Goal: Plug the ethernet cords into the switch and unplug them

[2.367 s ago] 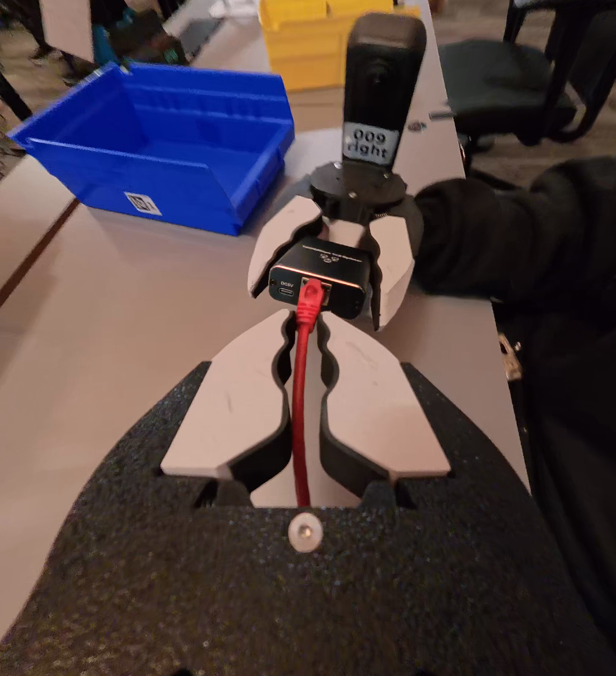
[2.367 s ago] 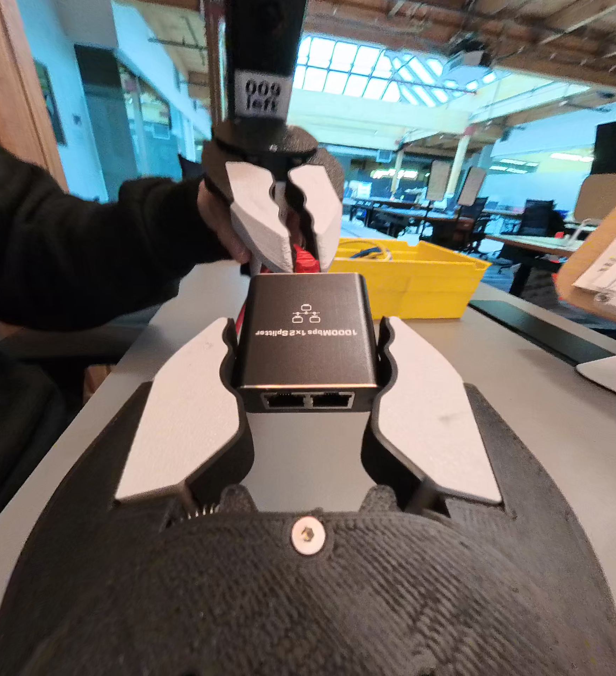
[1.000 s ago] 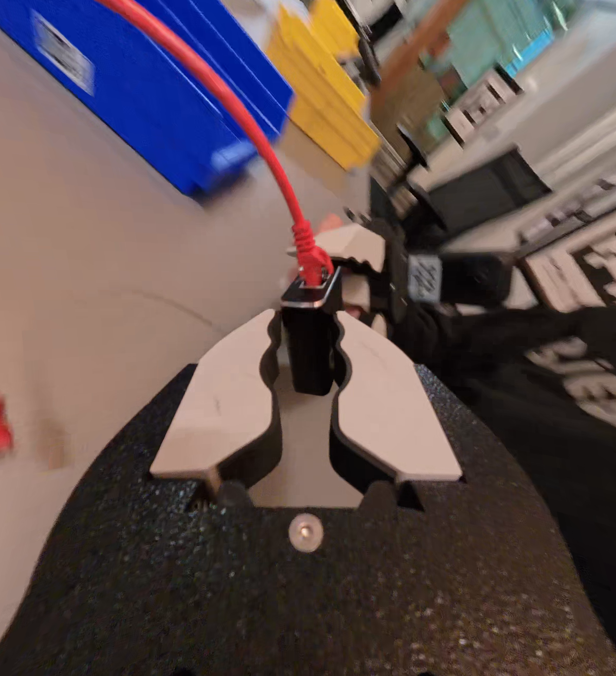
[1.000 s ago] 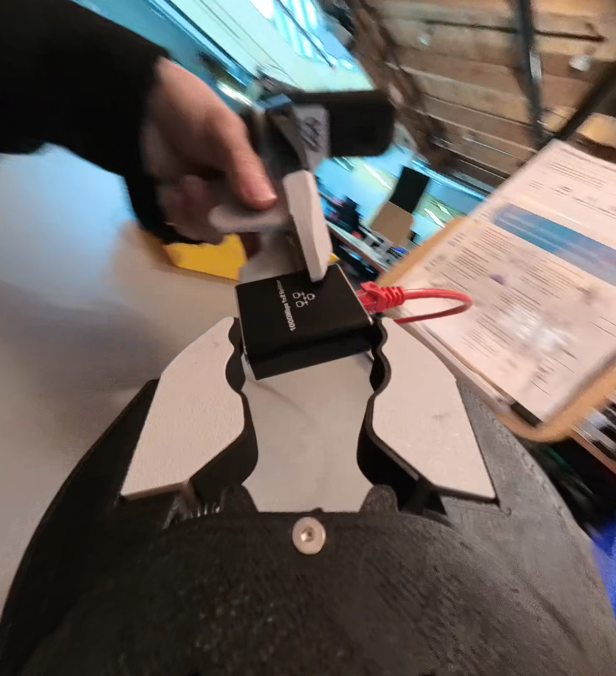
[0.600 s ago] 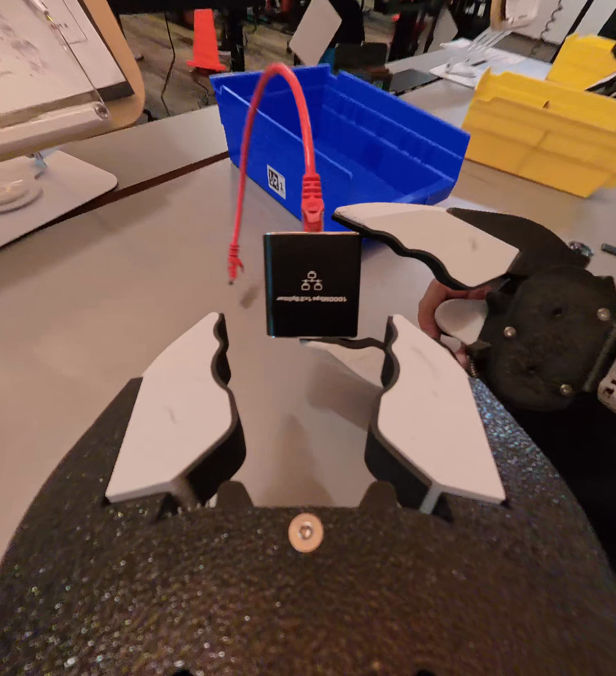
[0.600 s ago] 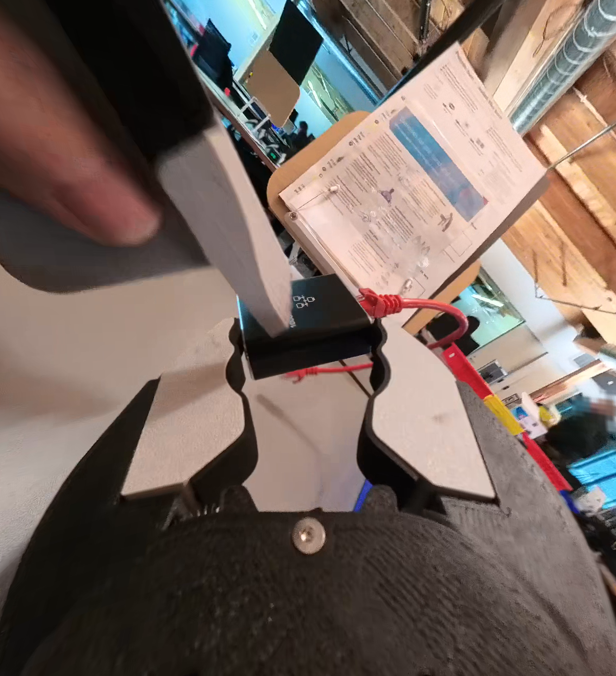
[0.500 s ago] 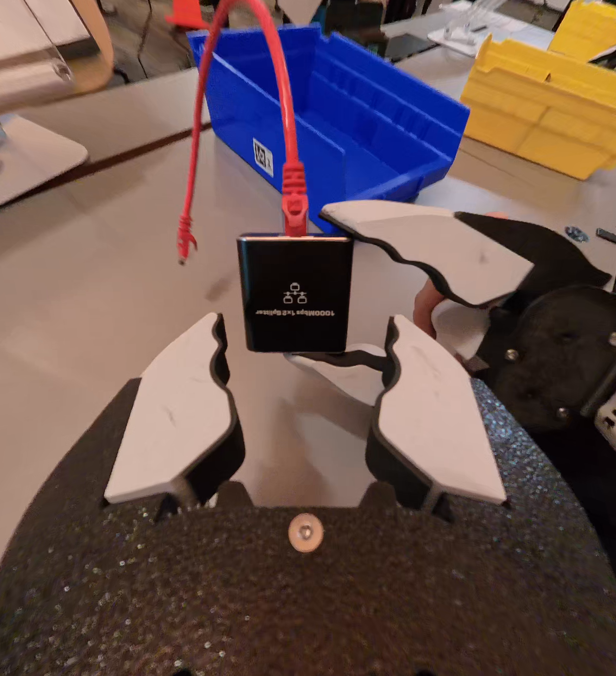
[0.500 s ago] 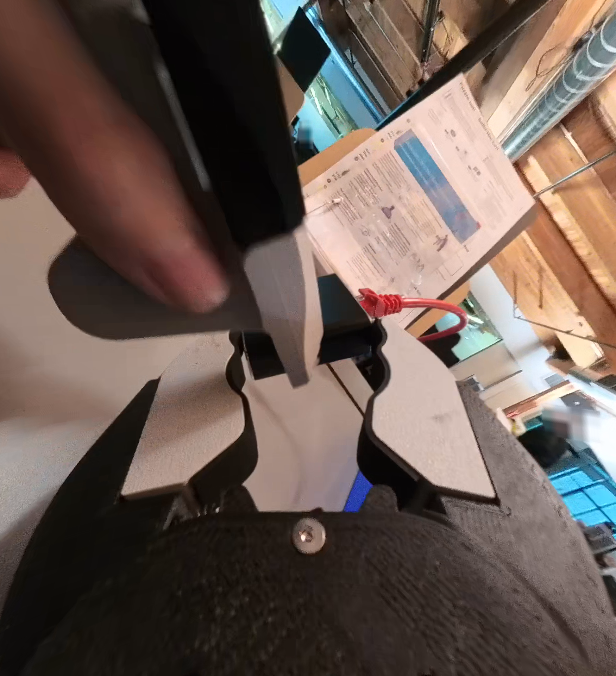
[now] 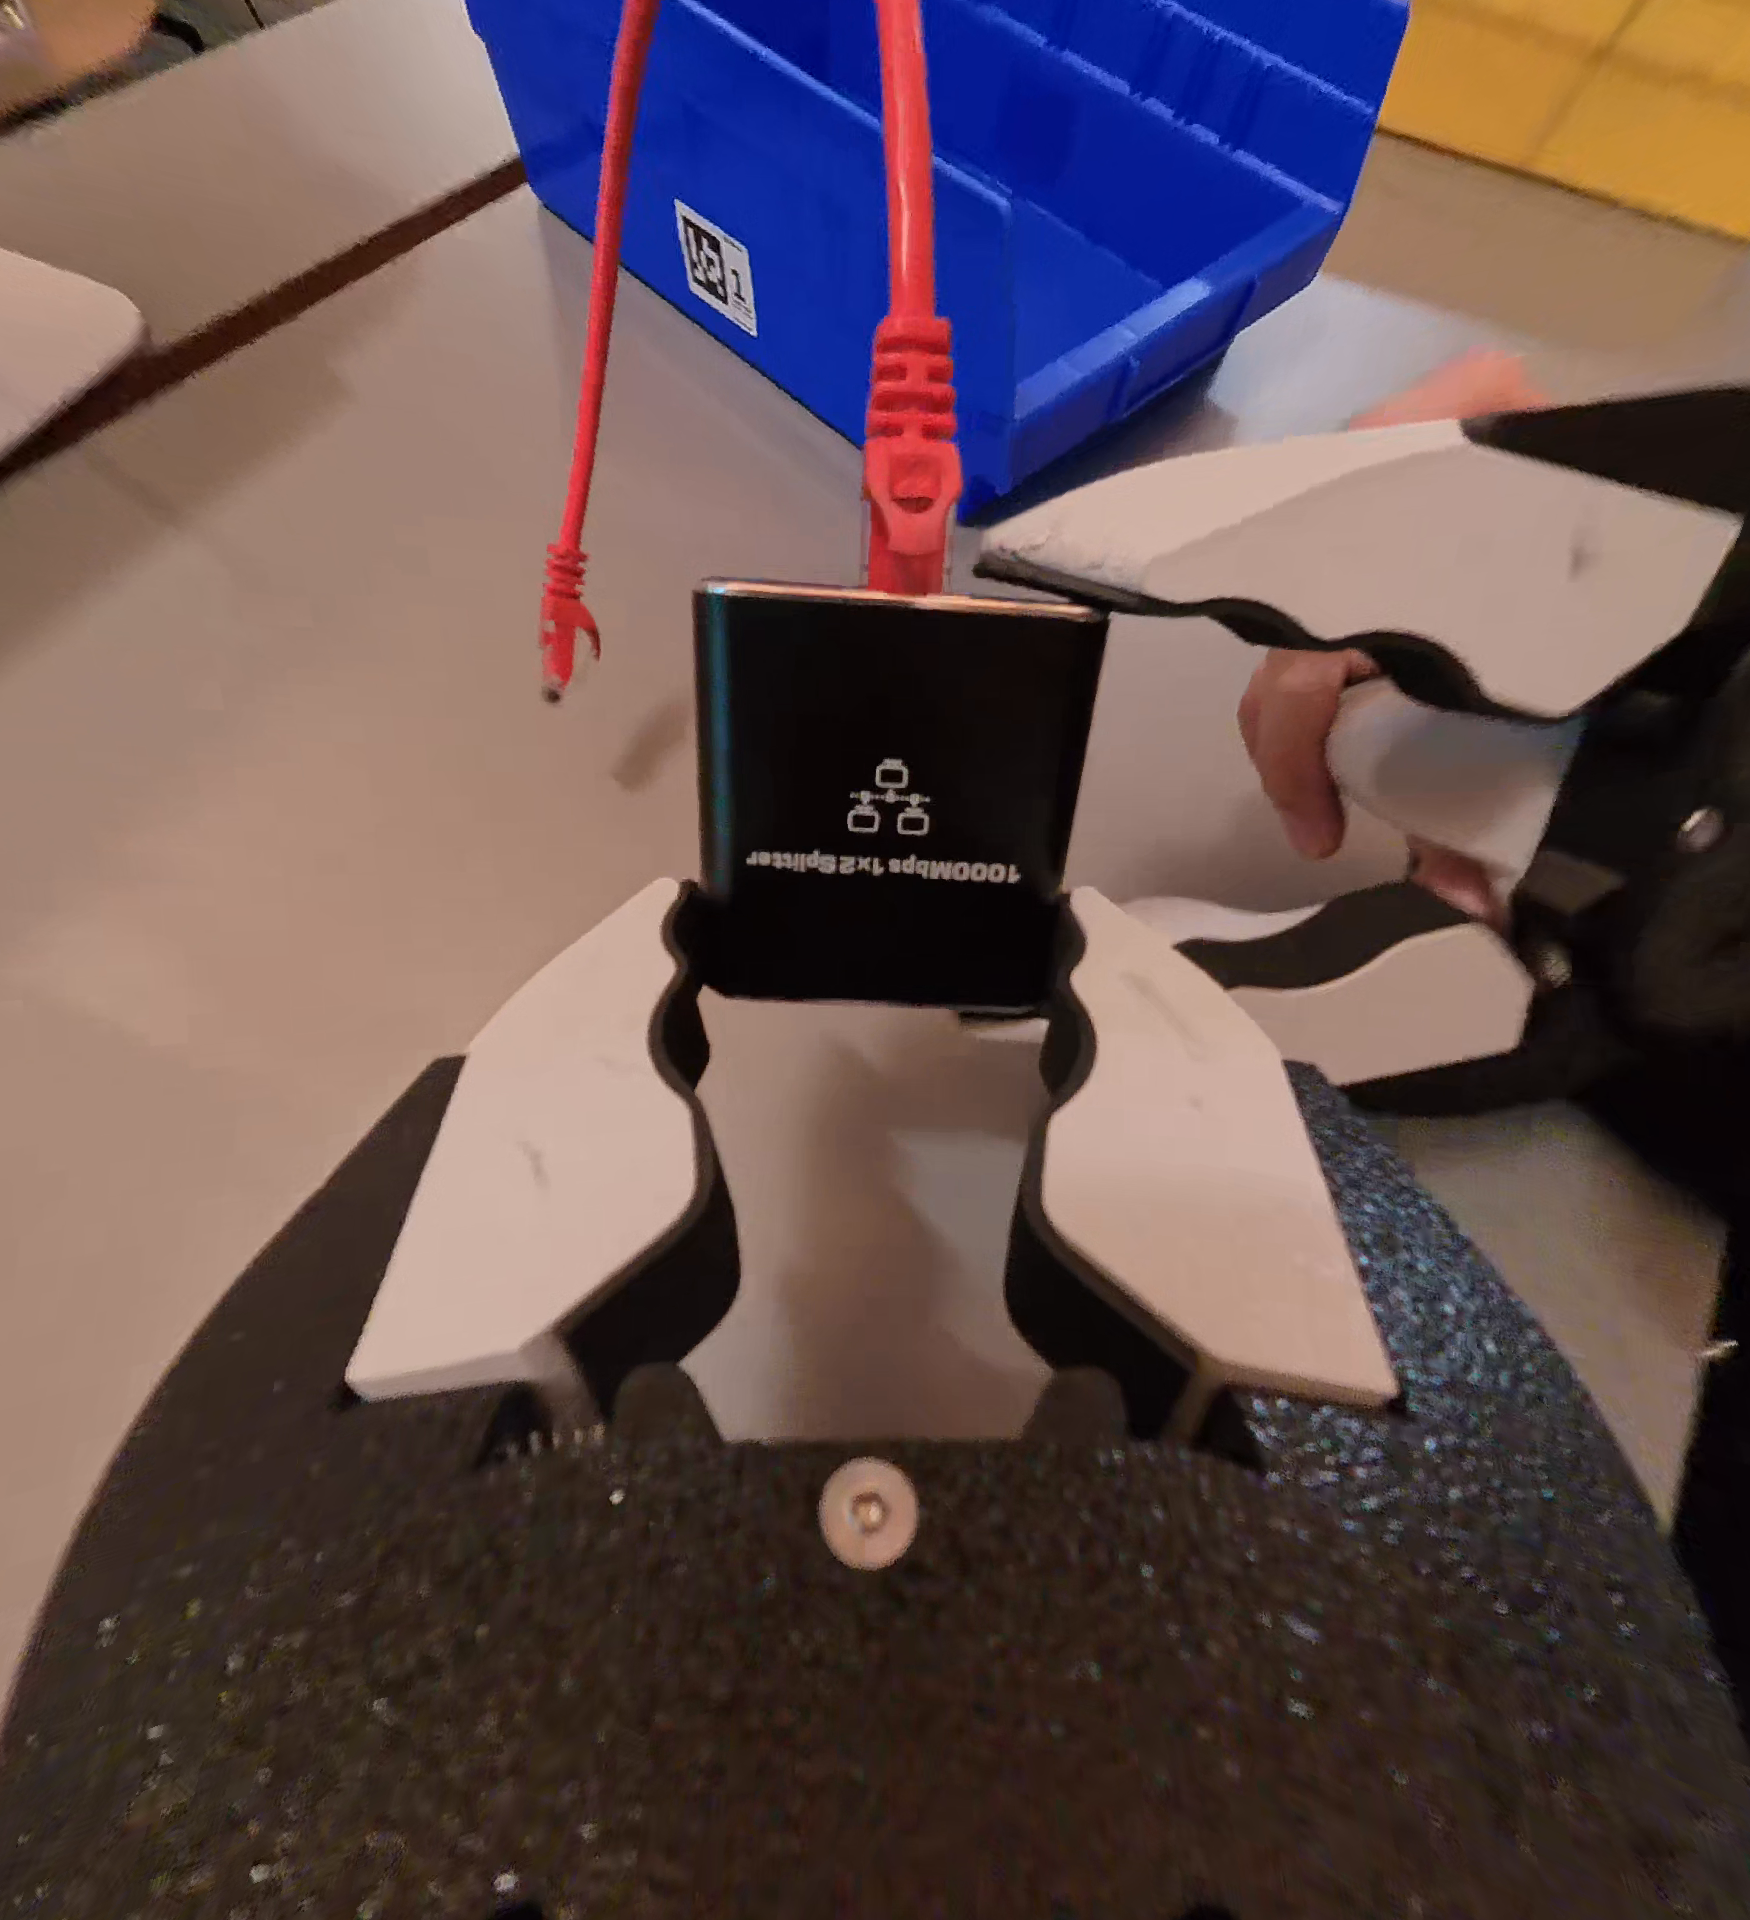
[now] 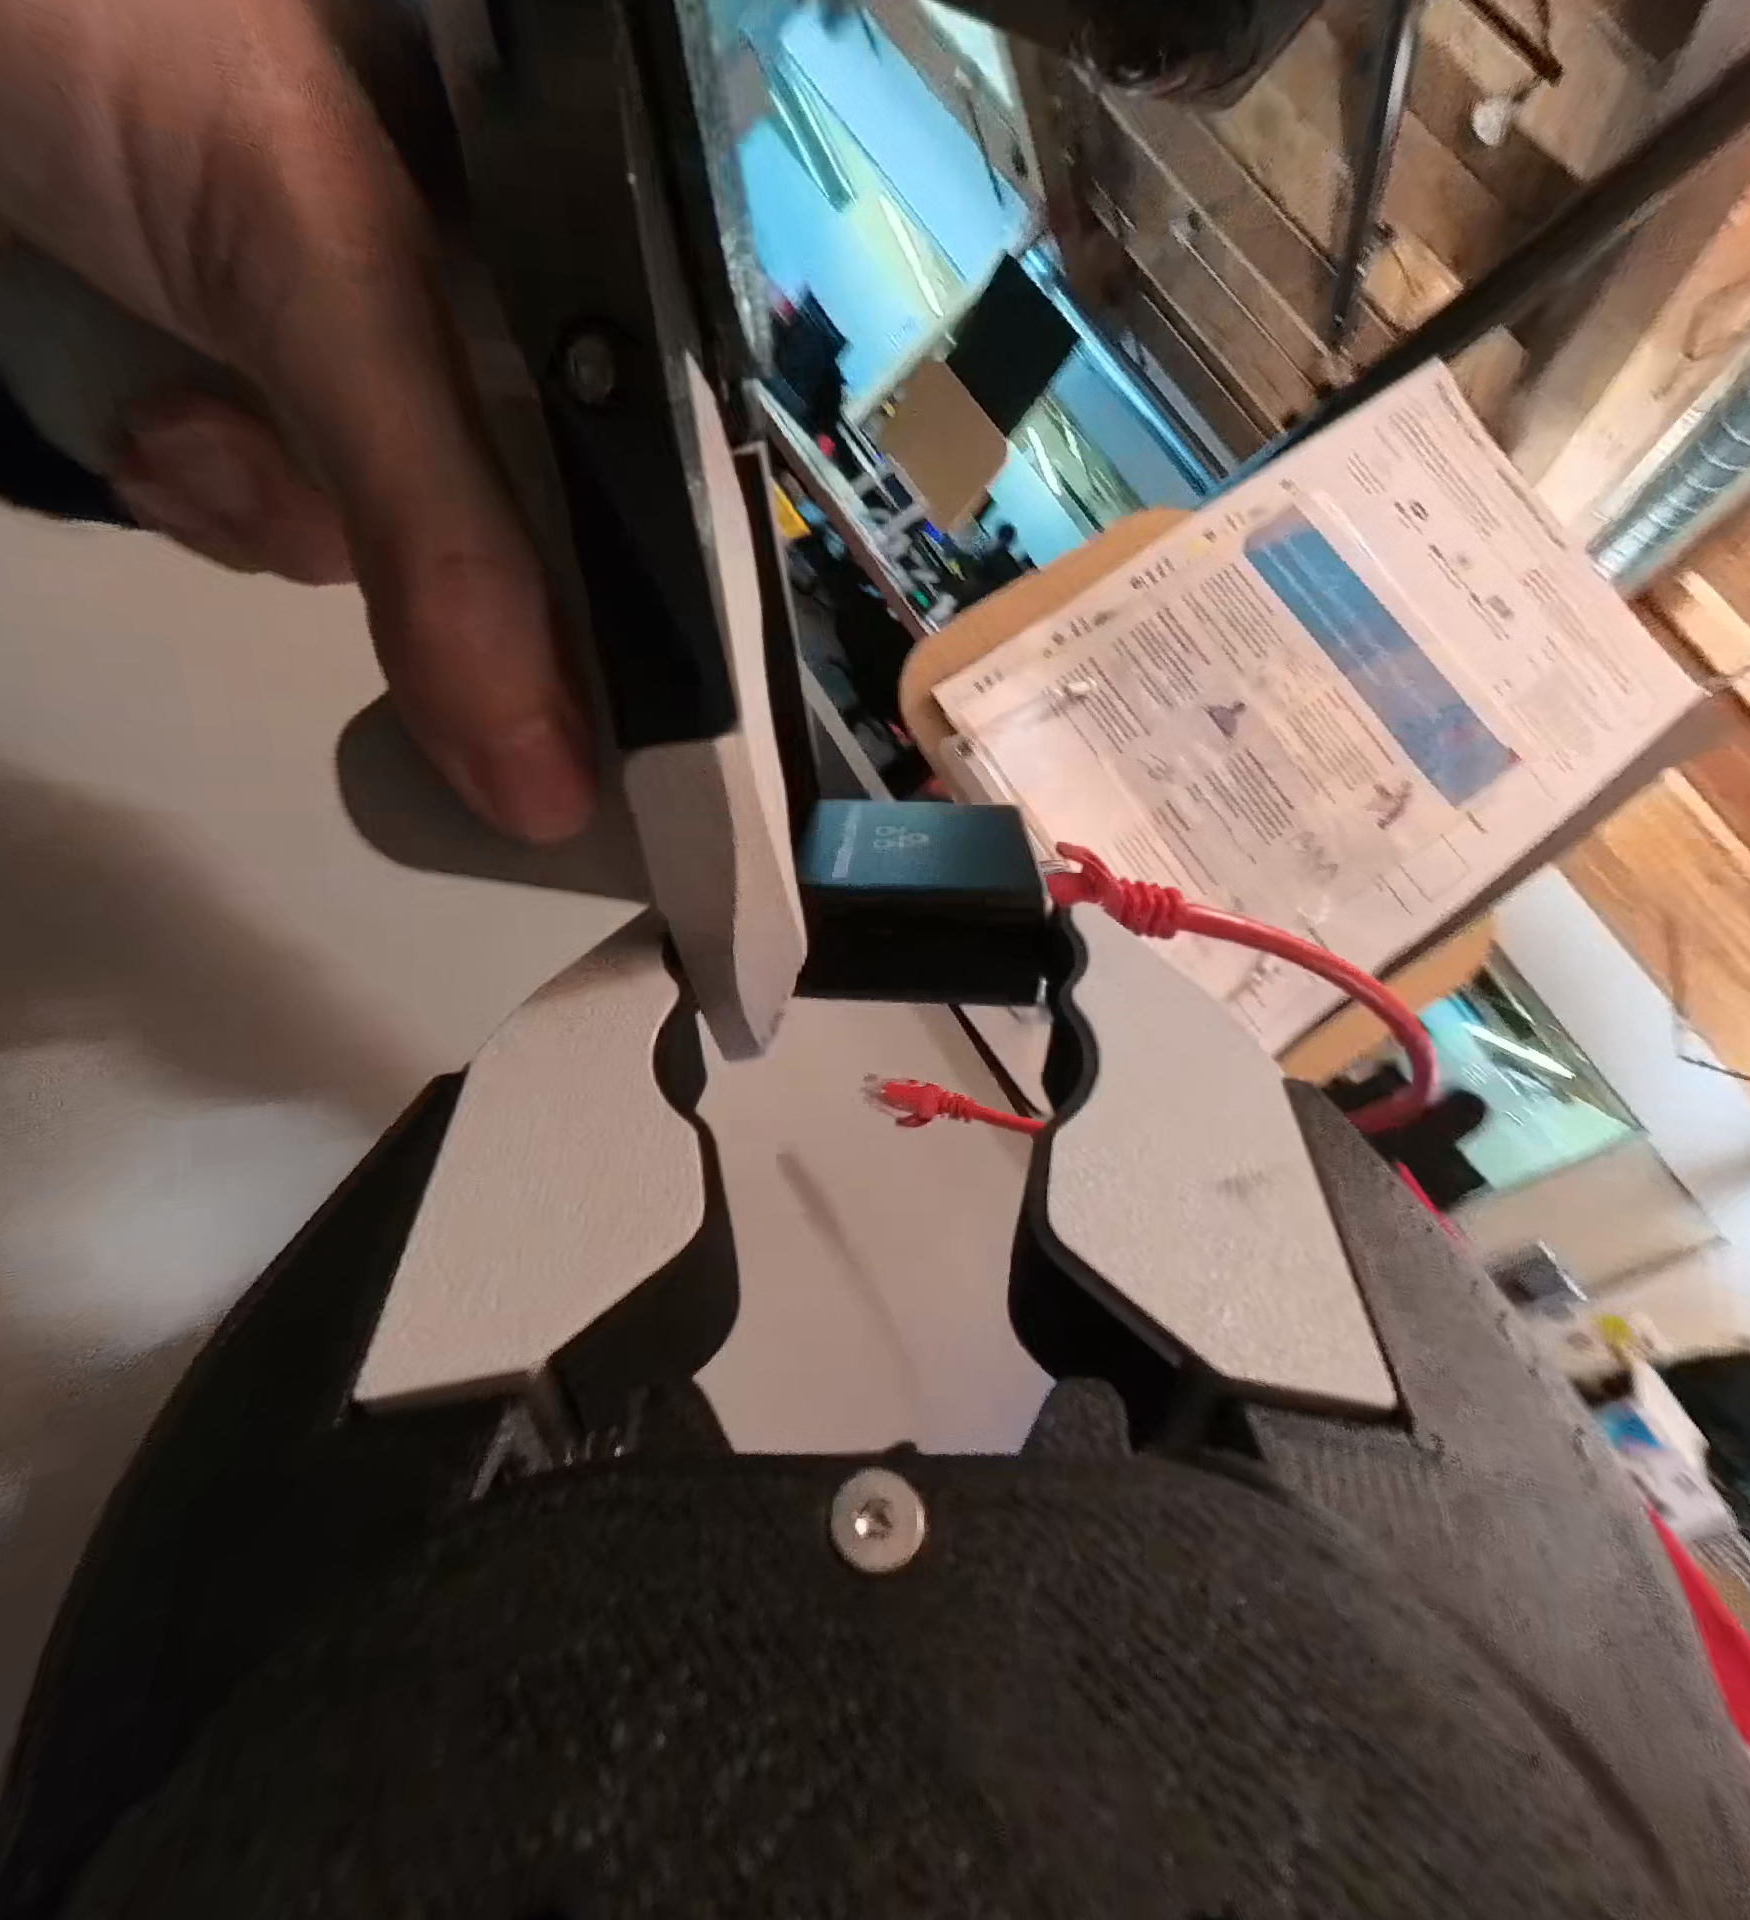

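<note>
The left gripper (image 9: 876,935) pinches the switch (image 9: 897,769) at frame centre, a red cord (image 9: 907,436) plugged in. The right gripper (image 10: 871,997) also clamps it, its fingers showing at right in the left view.

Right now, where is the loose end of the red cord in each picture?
Left wrist view: the loose plug dangles left of the black switch, above the table.
Right wrist view: the loose plug shows low, under the switch.
Shared landmark: the plugged-in red connector at the switch.
</note>
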`<move>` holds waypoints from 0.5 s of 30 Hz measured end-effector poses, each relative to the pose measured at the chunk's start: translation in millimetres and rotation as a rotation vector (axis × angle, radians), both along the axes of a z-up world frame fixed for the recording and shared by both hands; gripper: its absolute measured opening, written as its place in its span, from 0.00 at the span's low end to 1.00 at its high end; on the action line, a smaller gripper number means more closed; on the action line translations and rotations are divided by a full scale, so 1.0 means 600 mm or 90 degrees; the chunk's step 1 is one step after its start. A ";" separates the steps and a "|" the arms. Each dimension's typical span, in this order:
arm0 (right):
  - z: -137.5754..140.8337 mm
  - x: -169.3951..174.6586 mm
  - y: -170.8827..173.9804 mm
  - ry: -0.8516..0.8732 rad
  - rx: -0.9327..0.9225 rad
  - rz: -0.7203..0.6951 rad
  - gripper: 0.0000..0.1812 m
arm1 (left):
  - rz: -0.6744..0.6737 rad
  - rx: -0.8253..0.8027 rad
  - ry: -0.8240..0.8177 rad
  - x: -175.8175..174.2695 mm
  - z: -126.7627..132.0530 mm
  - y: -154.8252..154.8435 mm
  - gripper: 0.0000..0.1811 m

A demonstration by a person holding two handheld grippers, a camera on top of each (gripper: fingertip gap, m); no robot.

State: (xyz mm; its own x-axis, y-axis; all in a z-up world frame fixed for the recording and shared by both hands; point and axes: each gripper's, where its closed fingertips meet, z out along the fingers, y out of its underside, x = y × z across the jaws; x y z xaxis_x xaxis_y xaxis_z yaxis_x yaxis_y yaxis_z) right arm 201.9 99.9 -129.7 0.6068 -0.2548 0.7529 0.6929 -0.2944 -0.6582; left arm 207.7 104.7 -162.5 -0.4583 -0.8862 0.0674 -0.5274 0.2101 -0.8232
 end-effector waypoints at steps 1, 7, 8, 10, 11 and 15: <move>0.000 -0.007 -0.001 0.007 -0.002 0.035 0.36 | -0.004 0.025 -0.011 -0.001 0.004 0.008 0.35; 0.047 -0.033 -0.032 0.155 0.010 0.165 0.46 | -0.078 0.213 -0.080 -0.014 0.031 0.053 0.35; 0.061 -0.039 -0.037 0.182 0.023 0.182 0.48 | -0.109 0.262 -0.081 -0.020 0.031 0.053 0.35; 0.080 -0.056 -0.043 0.206 0.042 0.222 0.49 | -0.182 0.354 -0.079 -0.034 0.029 0.042 0.35; 0.080 -0.063 -0.041 0.205 0.040 0.236 0.48 | -0.214 0.393 -0.074 -0.040 0.029 0.036 0.35; 0.028 -0.062 -0.024 0.202 -0.047 0.213 0.49 | -0.311 0.493 -0.035 -0.056 0.027 0.023 0.35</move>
